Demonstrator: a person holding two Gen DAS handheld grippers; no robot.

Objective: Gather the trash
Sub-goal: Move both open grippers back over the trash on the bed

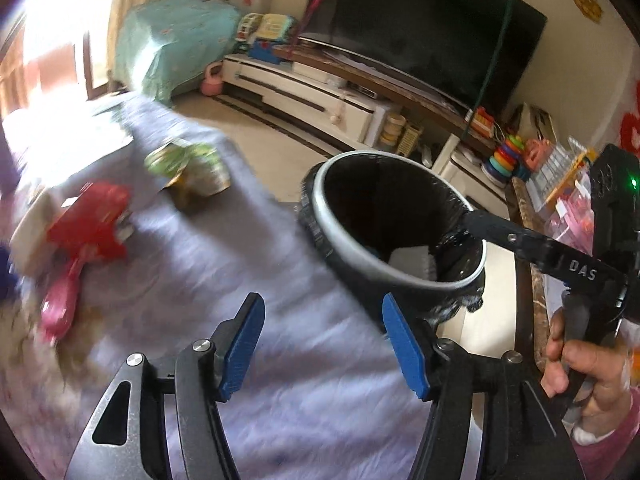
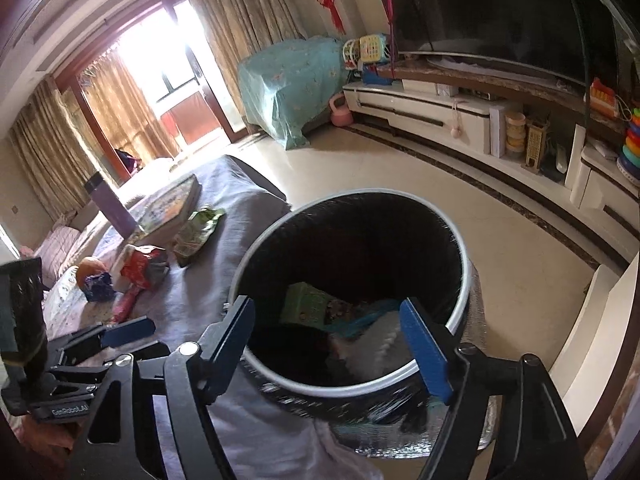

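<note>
Both claws are seen empty with jaws apart: the right gripper [image 2: 328, 344] over the trash bin [image 2: 460, 240], the left gripper [image 1: 324, 348] over the cloth-covered table [image 1: 248, 280]. A drop seems finished. Next, the green wrapper [image 1: 188, 160] near the table's far edge should be grasped.

A large dark television [image 2: 500, 12] filled the wall at one o'clock, above a long white cabinet [image 2: 424, 112]. A pink kettlebell [image 2: 341, 110] sat on the floor beside a teal-covered bulk [image 2: 288, 80] at twelve o'clock. Stacked rainbow rings [image 1: 505, 156] stood at two o'clock. Bright window light came through beige curtains [image 2: 236, 20] at eleven o'clock.
</note>
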